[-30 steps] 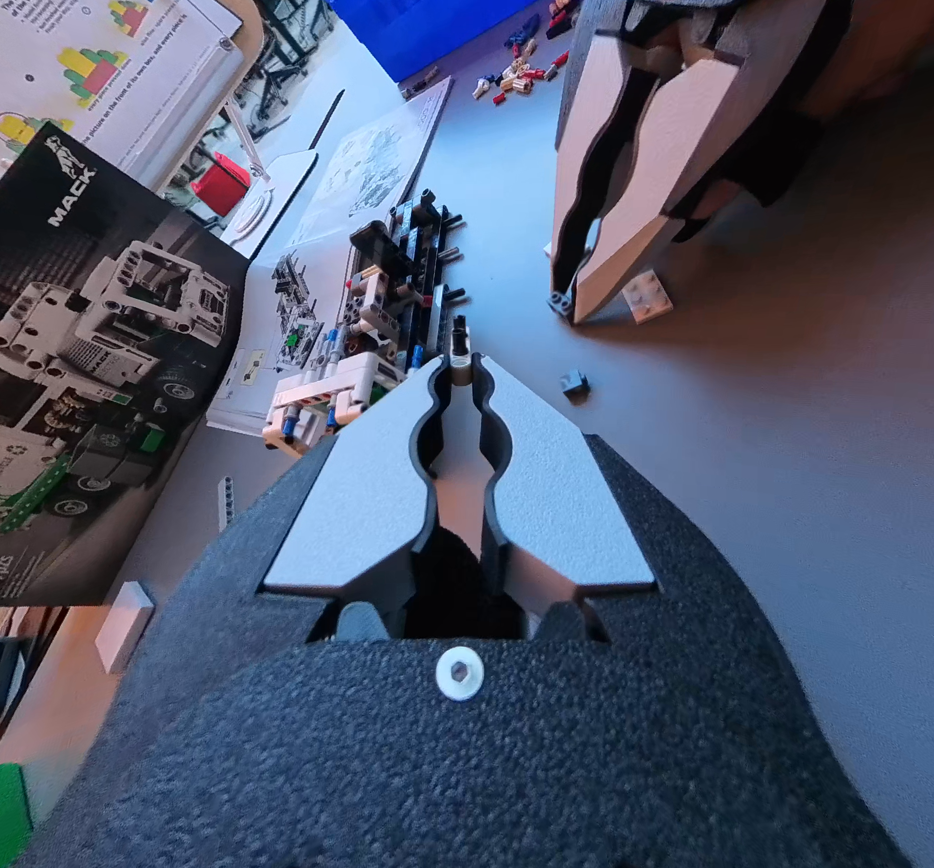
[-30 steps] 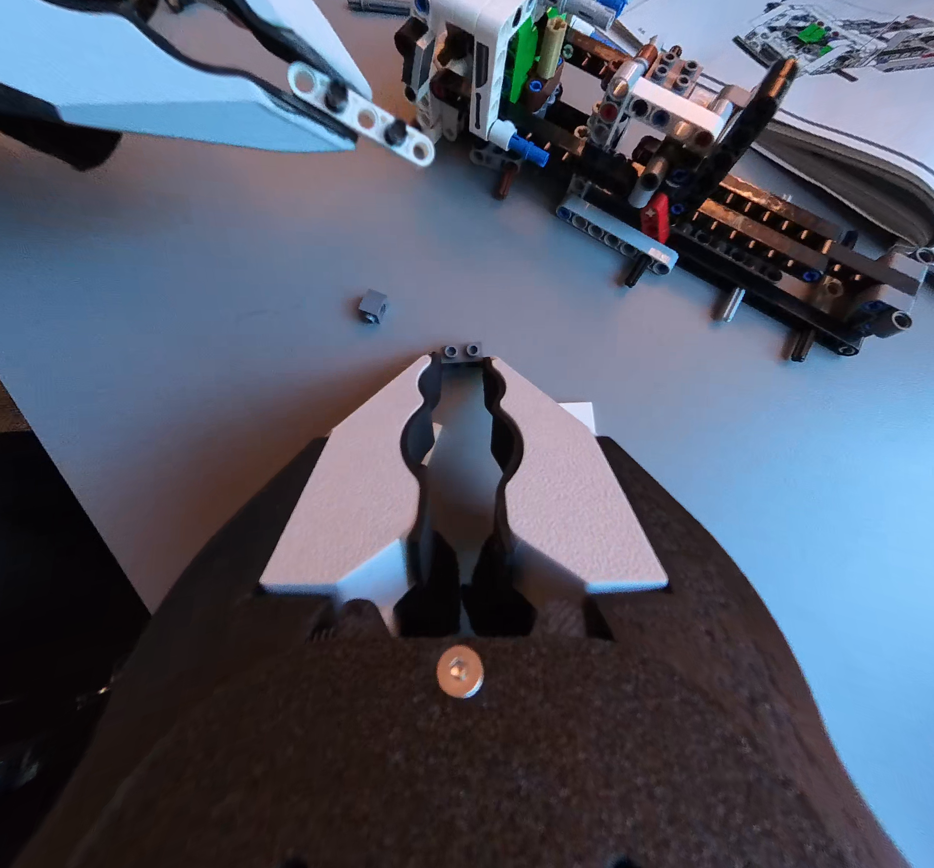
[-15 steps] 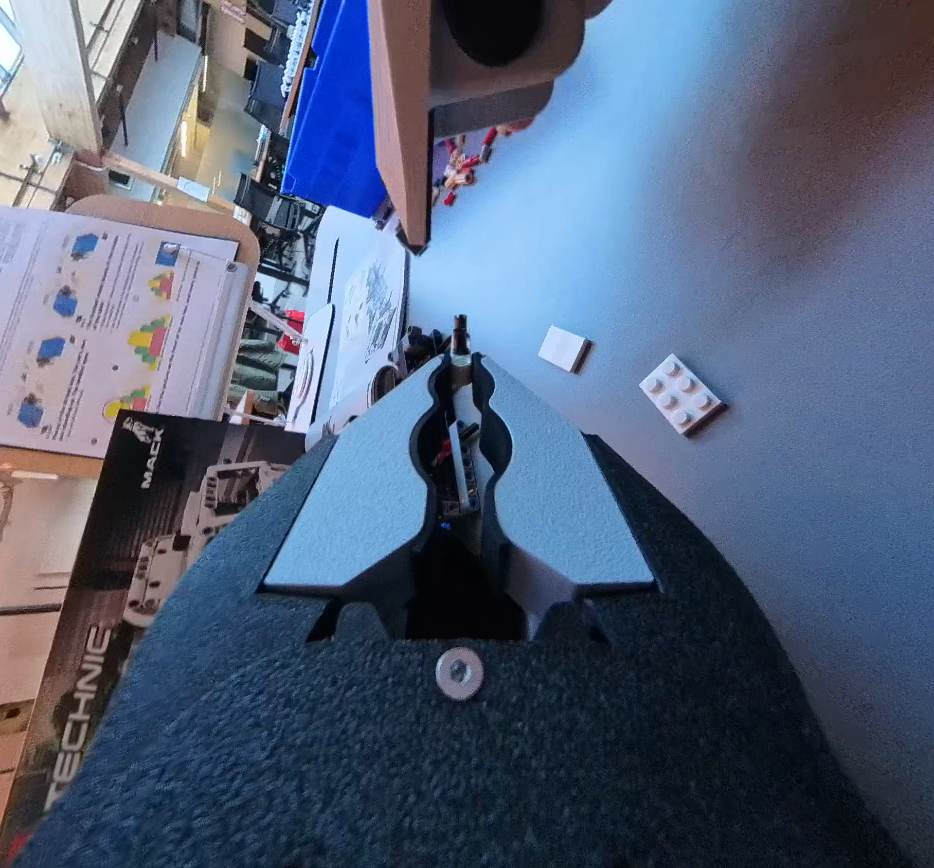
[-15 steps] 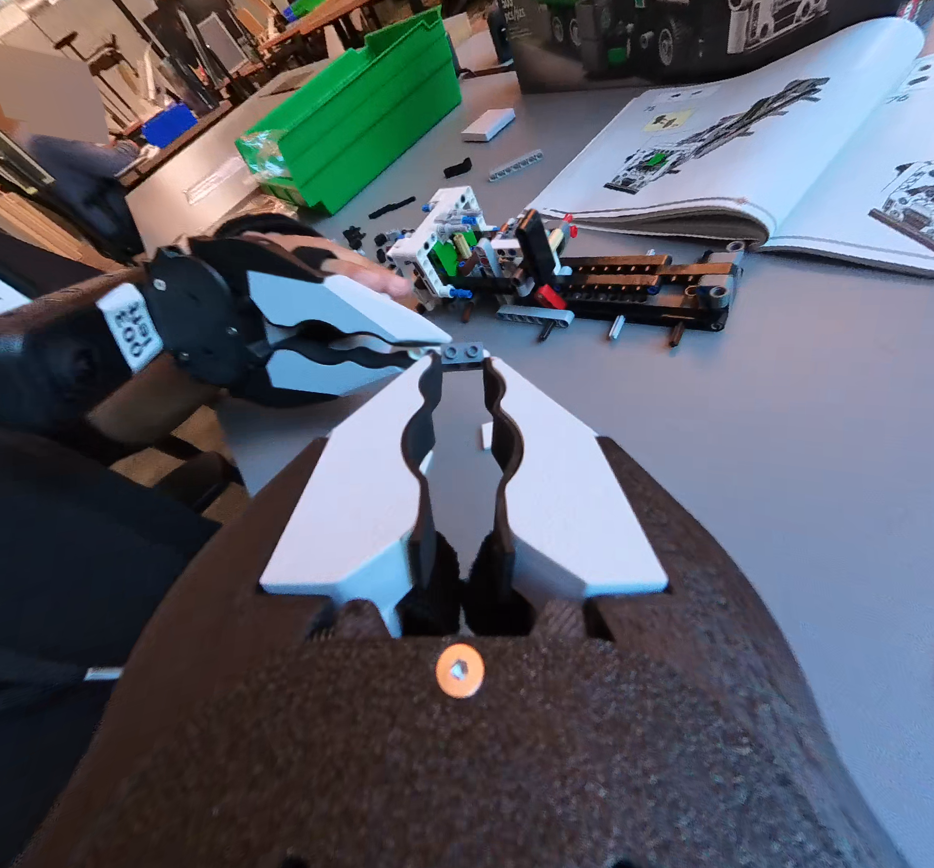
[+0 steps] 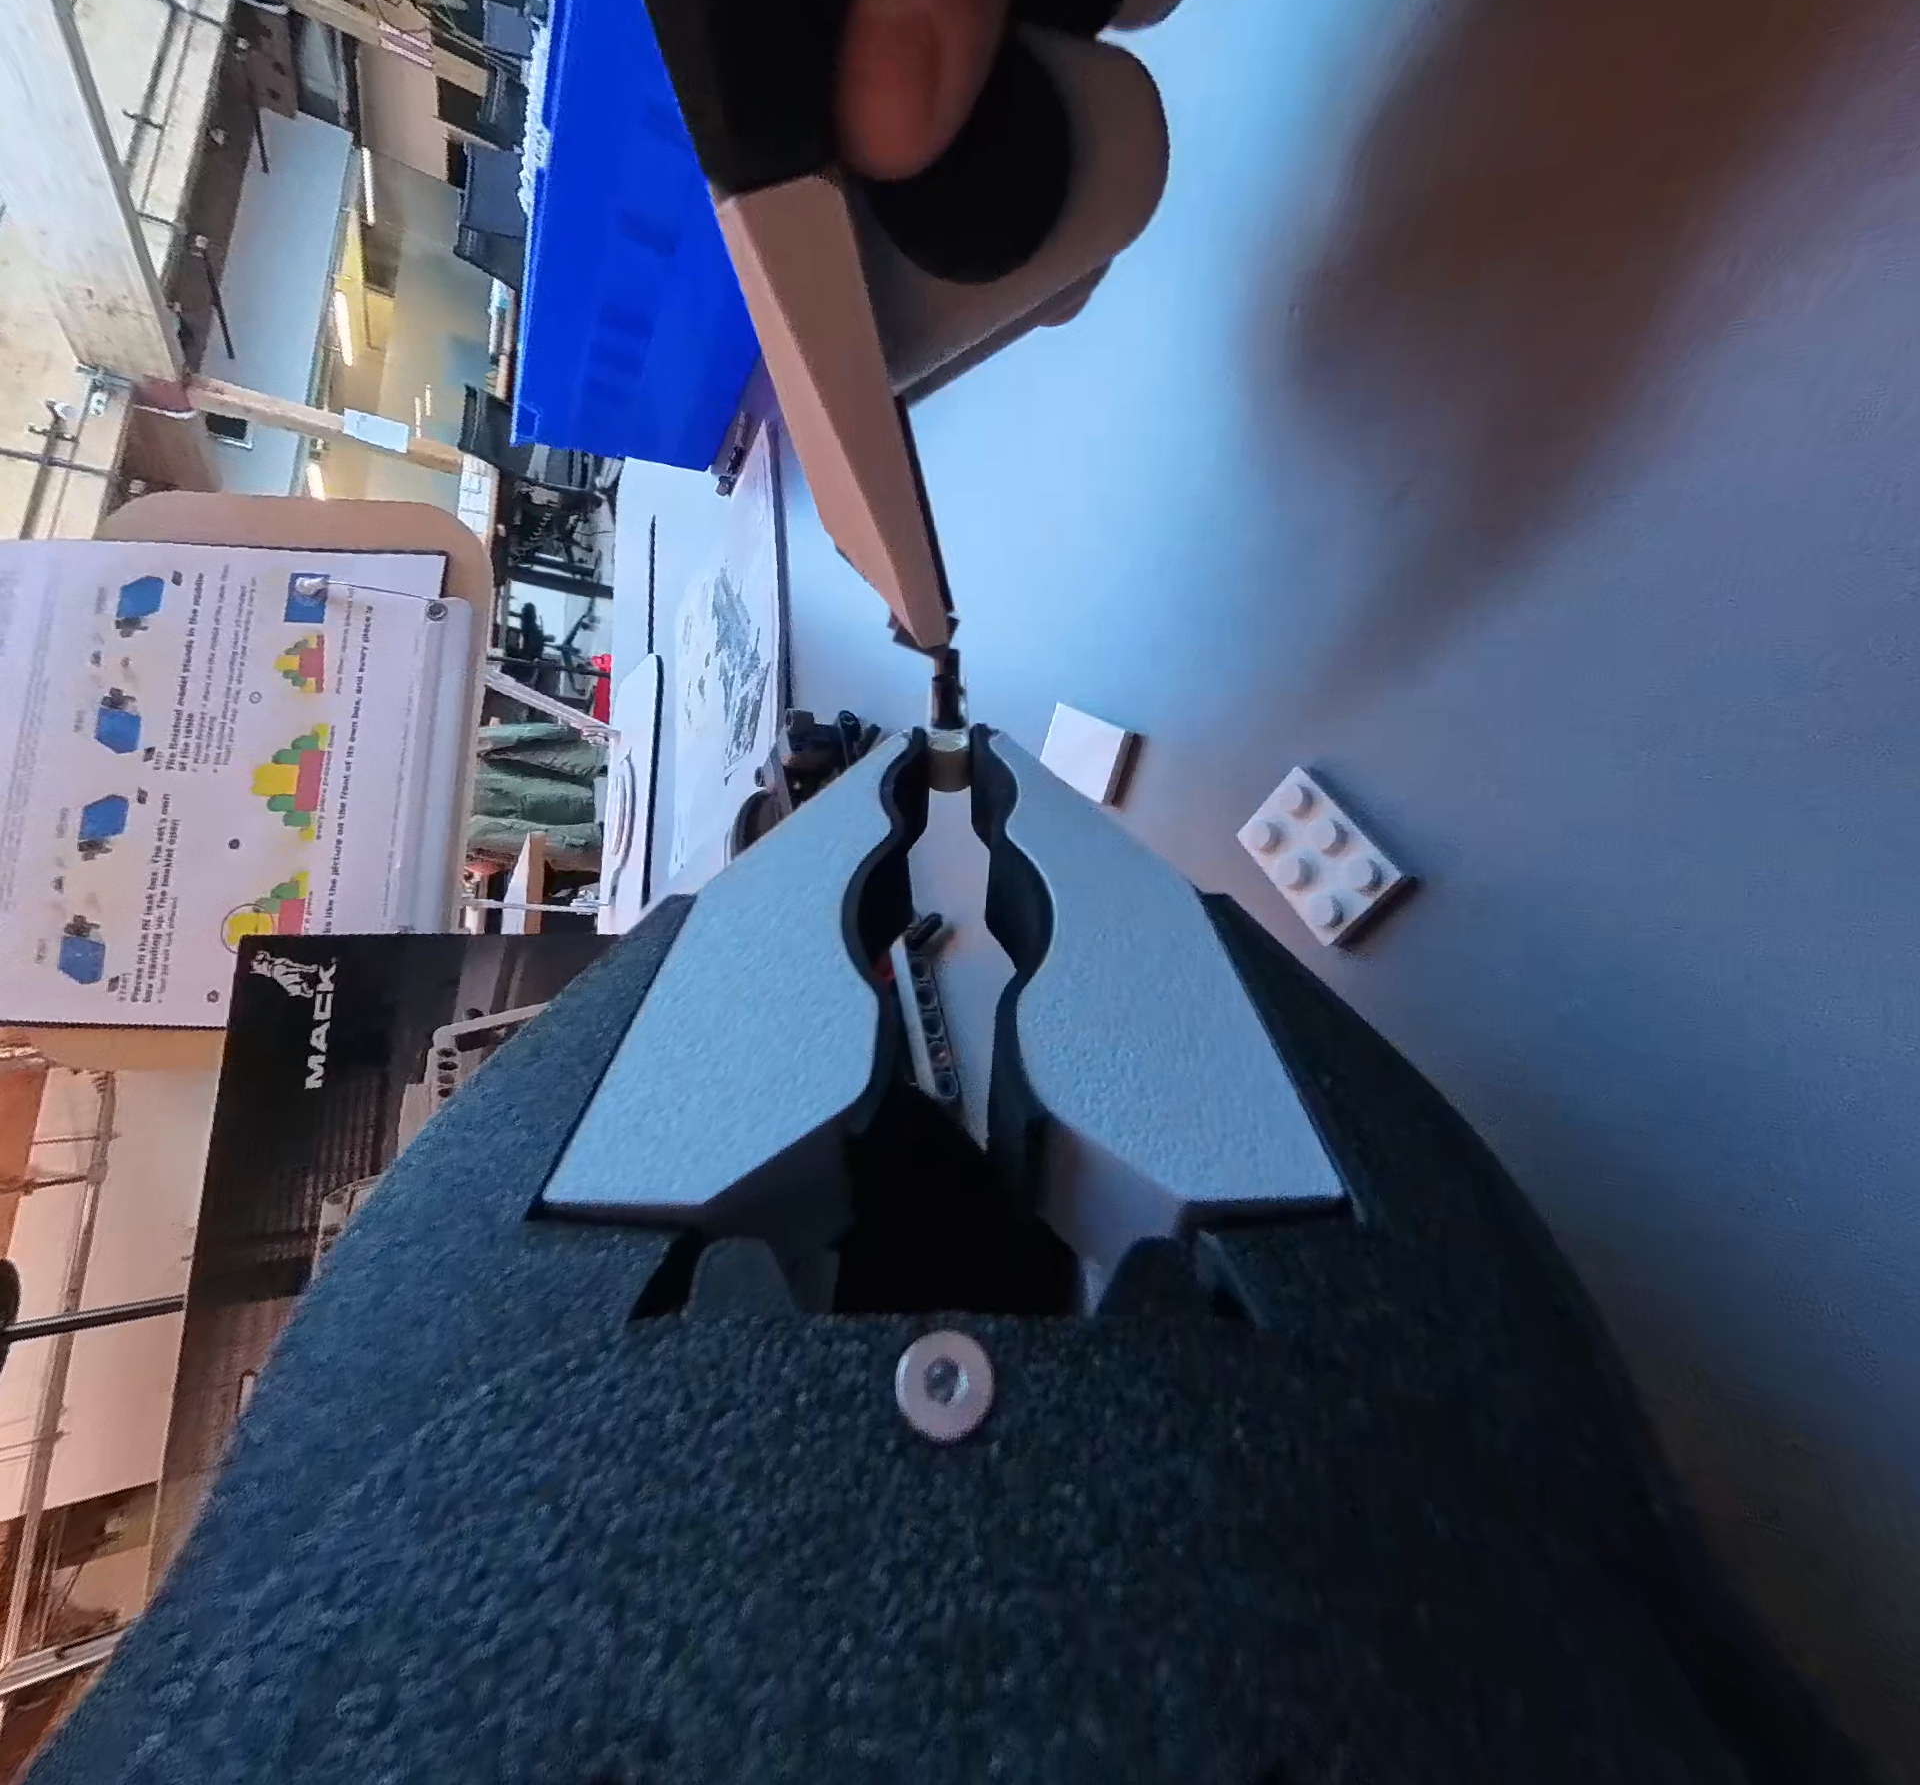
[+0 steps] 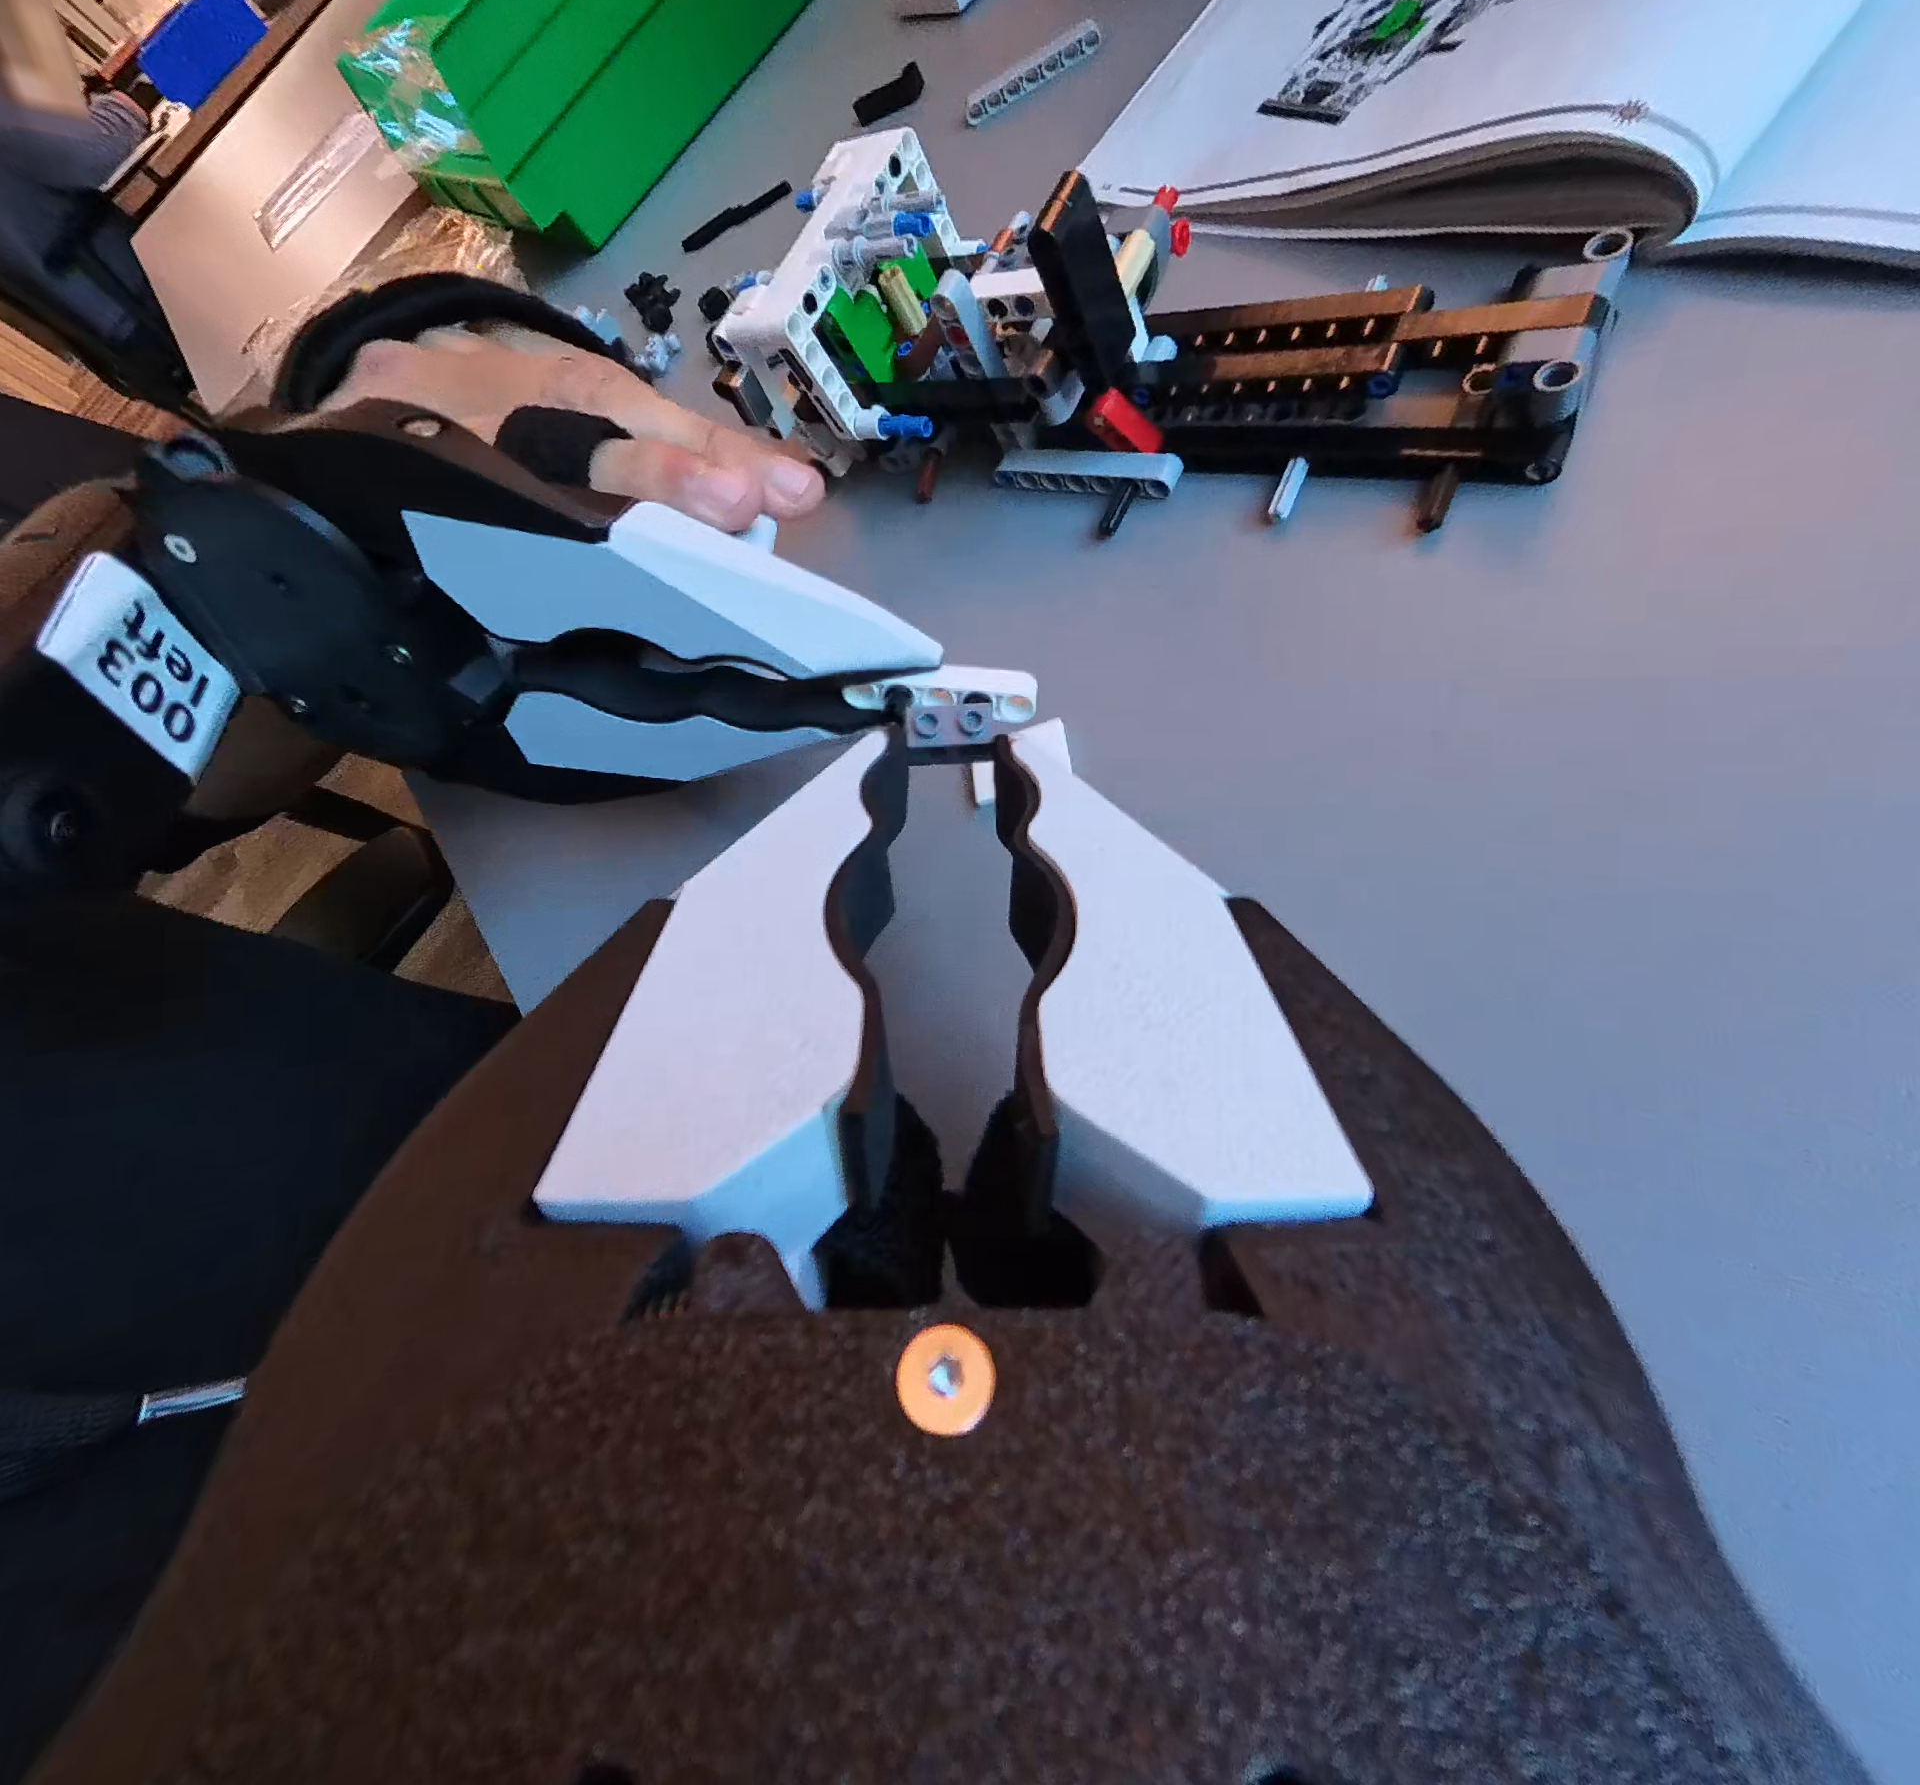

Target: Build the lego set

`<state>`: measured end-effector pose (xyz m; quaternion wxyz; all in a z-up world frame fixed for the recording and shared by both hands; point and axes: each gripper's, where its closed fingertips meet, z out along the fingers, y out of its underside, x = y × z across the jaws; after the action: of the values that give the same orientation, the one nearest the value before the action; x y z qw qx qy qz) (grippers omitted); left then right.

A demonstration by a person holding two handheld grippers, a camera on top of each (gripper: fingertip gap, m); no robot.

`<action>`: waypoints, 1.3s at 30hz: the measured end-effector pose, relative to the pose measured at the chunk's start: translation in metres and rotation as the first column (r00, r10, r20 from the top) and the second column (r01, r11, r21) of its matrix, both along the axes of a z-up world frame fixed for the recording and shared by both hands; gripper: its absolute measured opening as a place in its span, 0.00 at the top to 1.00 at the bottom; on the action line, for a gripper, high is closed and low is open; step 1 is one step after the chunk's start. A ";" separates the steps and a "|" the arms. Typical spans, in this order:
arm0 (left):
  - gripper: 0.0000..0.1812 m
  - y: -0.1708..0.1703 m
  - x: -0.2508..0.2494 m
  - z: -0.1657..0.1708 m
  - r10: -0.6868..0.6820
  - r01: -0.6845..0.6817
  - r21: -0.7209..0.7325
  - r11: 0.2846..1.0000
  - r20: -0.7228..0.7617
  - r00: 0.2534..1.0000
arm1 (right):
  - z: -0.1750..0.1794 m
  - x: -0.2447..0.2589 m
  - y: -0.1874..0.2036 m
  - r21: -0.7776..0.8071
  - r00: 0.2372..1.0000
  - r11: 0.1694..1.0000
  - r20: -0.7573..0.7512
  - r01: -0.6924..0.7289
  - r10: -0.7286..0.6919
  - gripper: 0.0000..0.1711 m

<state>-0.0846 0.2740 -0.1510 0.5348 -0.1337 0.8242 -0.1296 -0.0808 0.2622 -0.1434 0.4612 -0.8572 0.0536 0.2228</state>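
Each wrist camera looks forward along its own tongs, close above the desk [image 6: 1558, 800]; both share the meeting tips, the left view apparently rolled sideways.

model [image 6: 1132, 353] behind tools | booklet [image 6: 1507, 52] behind model | bin [image 6: 623, 42] far left | plate [image 5: 1323, 868] R of booklet

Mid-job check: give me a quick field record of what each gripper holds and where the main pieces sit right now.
left gripper: shut on white beam, held above the table
right gripper: shut on small grey piece, right under the beam, seemingly touching it
truck chassis: on grey table, beyond both grippers
instruction booklet: open, behind the chassis
green bin: far left of table
white plate: loose on table, studs up
white tile: loose, beside the plate
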 end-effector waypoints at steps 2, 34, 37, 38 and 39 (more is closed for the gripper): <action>0.96 0.000 0.000 -0.003 0.000 0.001 0.023 1.000 -0.013 1.000 | -0.004 0.000 -0.001 -0.023 1.000 1.000 -0.013 0.002 -0.002 0.91; 0.97 0.000 -0.002 -0.013 0.000 0.000 0.157 0.988 -0.005 1.000 | -0.022 -0.005 0.002 -0.077 0.994 0.997 -0.109 -0.002 -0.007 0.91; 0.97 -0.001 -0.002 -0.016 -0.016 0.016 0.206 0.978 -0.003 1.000 | -0.025 -0.006 0.000 -0.106 0.989 0.994 -0.149 -0.012 -0.003 0.91; 0.97 -0.002 -0.003 -0.016 -0.029 0.027 0.228 0.973 0.004 1.000 | -0.026 -0.006 -0.001 -0.113 0.986 0.993 -0.167 -0.022 0.003 0.91; 0.97 -0.002 -0.003 -0.015 -0.047 0.041 0.258 0.965 0.016 0.999 | -0.025 -0.007 -0.002 -0.109 0.983 0.993 -0.181 -0.037 0.017 0.91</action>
<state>-0.0878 0.2718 -0.1658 0.5537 -0.0436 0.8309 -0.0348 -0.0878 0.2606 -0.1687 0.4026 -0.8588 0.0957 0.3021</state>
